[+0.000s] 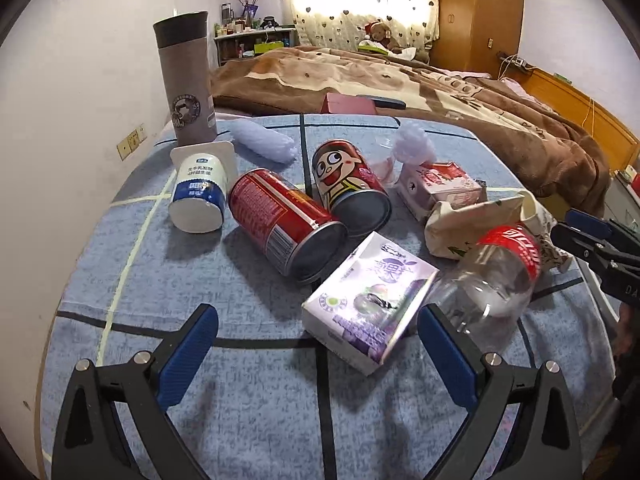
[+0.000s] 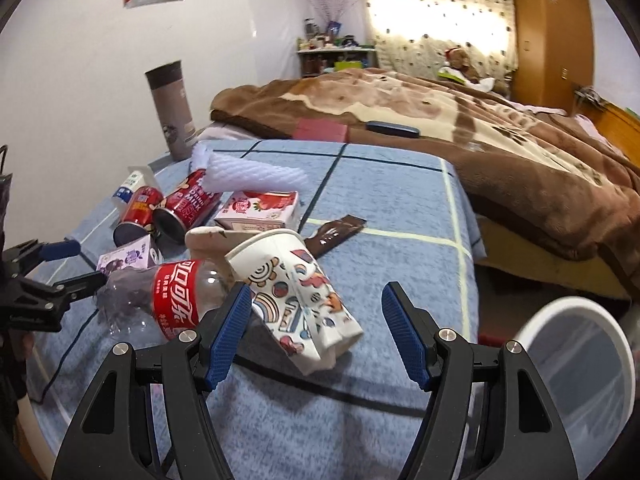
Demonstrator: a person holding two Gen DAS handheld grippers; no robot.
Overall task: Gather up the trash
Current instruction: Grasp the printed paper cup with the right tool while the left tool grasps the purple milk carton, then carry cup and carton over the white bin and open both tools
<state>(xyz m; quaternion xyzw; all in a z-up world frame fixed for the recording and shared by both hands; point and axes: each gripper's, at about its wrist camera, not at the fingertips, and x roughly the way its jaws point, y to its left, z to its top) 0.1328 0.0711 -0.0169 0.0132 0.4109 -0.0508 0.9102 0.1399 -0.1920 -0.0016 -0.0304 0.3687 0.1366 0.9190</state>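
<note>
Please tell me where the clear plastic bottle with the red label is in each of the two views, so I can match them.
Left wrist view: the clear bottle lies at lower right, just beyond the left gripper's right finger.
Right wrist view: the same bottle lies at lower left, beside the crushed paper cup.
Shared landmark: the grey tumbler stands upright at the far left.

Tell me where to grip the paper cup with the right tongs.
Grip the paper cup across its crushed lower body. It lies on its side, base toward the open right tongs, so come straight forward and low. The wide rim leans on the plastic bottle, so avoid that end.
</note>
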